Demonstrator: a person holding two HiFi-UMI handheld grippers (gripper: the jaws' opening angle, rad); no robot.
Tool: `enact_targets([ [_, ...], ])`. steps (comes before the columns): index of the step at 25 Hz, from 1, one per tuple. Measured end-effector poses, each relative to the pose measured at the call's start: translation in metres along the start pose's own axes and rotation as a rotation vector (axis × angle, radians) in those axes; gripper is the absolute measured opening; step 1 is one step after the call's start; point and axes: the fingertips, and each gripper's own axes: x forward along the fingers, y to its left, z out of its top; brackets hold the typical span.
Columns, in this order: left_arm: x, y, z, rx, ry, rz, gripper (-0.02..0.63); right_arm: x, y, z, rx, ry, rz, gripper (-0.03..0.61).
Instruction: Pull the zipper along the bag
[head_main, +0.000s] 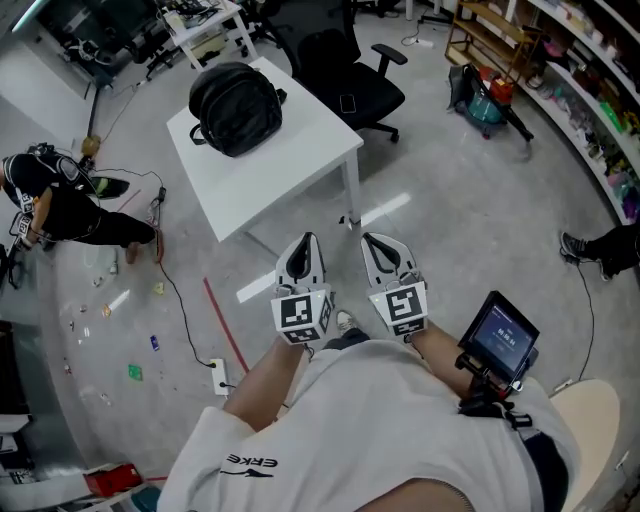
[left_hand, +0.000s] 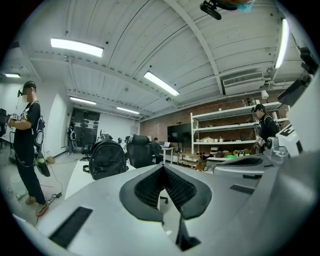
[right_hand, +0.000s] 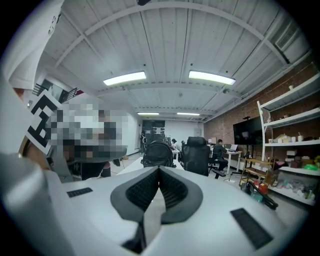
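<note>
A black backpack (head_main: 235, 108) stands on the far left part of a white table (head_main: 290, 165); I cannot make out its zipper from here. Both grippers are held close to the person's body, over the floor and well short of the table. My left gripper (head_main: 306, 240) is shut and empty, and my right gripper (head_main: 373, 240) beside it is shut and empty too. In the left gripper view the shut jaws (left_hand: 163, 168) point toward the backpack (left_hand: 106, 159) far ahead. In the right gripper view the shut jaws (right_hand: 158, 169) line up under the backpack (right_hand: 158, 153).
A black office chair (head_main: 352, 72) stands behind the table. A person in black (head_main: 60, 200) stands at the left. A cable and power strip (head_main: 218, 372) and a red floor line (head_main: 225, 325) lie left of the grippers. Shelves (head_main: 590, 90) line the right wall.
</note>
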Motion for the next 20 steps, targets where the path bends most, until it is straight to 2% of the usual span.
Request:
enact_targets([
  [11, 0.066, 0.078, 0.004, -0.014, -0.010, -0.011, 0.003, 0.103, 0.004, 0.015, -0.017, 0.011, -0.006, -0.005],
  [20, 0.109, 0.108, 0.011, -0.010, -0.017, 0.001, 0.003, 0.157, -0.010, 0.015, -0.026, 0.029, 0.015, -0.005],
])
